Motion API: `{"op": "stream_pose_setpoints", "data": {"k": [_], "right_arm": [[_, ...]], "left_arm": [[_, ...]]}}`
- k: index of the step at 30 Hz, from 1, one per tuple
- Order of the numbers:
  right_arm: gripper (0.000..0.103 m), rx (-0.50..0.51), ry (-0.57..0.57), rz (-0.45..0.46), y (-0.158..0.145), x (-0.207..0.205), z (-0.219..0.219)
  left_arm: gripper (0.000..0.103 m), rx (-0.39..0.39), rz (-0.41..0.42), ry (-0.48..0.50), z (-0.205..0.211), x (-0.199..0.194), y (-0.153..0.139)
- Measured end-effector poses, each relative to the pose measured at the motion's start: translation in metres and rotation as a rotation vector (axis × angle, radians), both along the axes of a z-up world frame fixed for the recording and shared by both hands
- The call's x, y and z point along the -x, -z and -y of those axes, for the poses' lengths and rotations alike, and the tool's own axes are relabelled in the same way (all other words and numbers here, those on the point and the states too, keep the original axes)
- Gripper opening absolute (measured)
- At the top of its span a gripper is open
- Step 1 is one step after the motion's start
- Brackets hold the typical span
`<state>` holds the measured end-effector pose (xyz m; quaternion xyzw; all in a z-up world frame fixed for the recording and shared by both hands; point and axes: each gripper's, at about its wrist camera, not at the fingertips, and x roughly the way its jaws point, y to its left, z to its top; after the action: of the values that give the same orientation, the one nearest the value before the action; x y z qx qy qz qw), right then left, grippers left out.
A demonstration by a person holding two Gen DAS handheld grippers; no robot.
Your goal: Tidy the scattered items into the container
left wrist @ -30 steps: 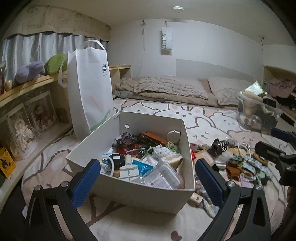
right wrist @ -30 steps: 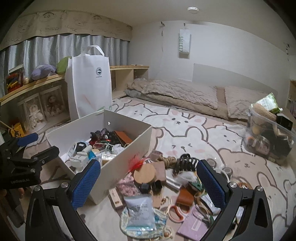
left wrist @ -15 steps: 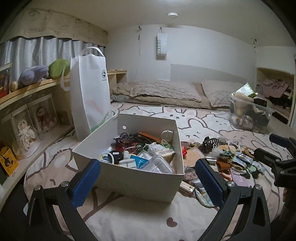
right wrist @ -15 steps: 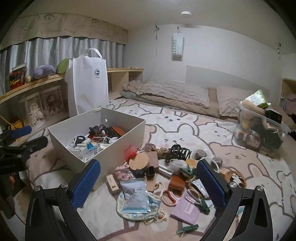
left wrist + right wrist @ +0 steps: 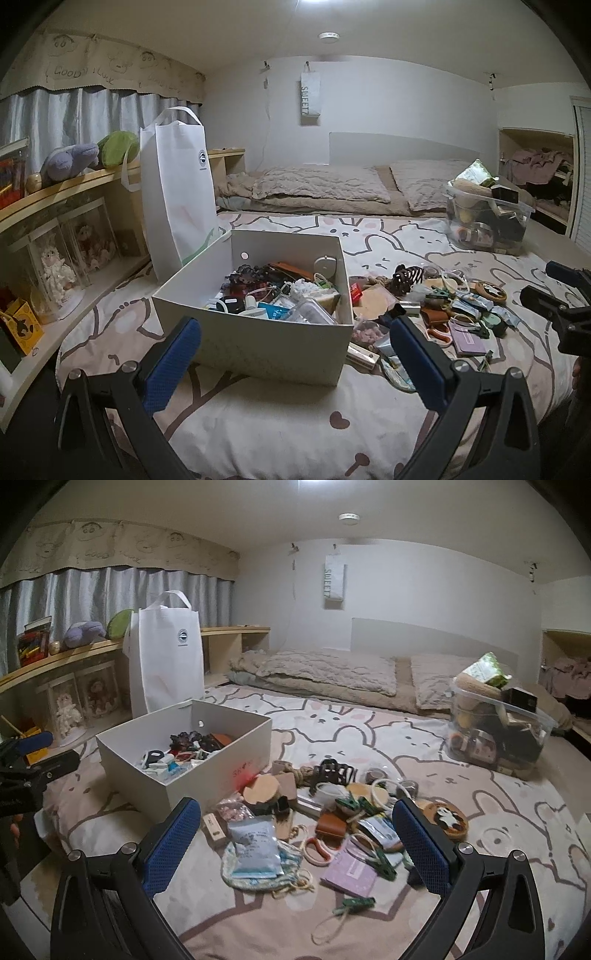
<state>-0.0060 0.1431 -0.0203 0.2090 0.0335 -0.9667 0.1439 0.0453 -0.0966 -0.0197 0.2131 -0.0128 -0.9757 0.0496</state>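
A white open box (image 5: 258, 343) (image 5: 218, 771) sits on the bed, part full of small items. A heap of scattered items (image 5: 436, 306) (image 5: 332, 812) lies to its right: a black hair claw (image 5: 334, 771), a round wooden lid (image 5: 261, 790), a blue-white packet (image 5: 255, 845), a purple card (image 5: 349, 871), green clips (image 5: 352, 904). My left gripper (image 5: 295, 354) is open and empty, in front of the box. My right gripper (image 5: 297, 834) is open and empty, above the heap's near side. Each gripper shows at the edge of the other's view.
A tall white tote bag (image 5: 177, 192) stands behind the box by a wooden shelf (image 5: 74, 192) with toys. A clear bin (image 5: 498, 723) full of things sits at the far right. Pillows (image 5: 332, 672) lie at the bed's head.
Both grippers have pulled back and up from the box and heap, so both look smaller and farther. Both stay open and empty.
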Motion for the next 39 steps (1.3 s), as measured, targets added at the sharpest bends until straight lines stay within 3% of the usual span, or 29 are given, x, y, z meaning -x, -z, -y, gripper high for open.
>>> {"op": "stream_pose_setpoints", "data": {"k": [25,39], "right_arm": [[0.103,0.006,0.075,-0.004,0.009,-0.029,-0.028],[0.103,-0.017,0.072,-0.011,0.007,-0.031,-0.026]], "left_arm": [[0.103,0.038,-0.006,0.028,-0.014,-0.023,0.011],[0.103,0.016,-0.004,0.037,-0.018,-0.022,0.013]]}}
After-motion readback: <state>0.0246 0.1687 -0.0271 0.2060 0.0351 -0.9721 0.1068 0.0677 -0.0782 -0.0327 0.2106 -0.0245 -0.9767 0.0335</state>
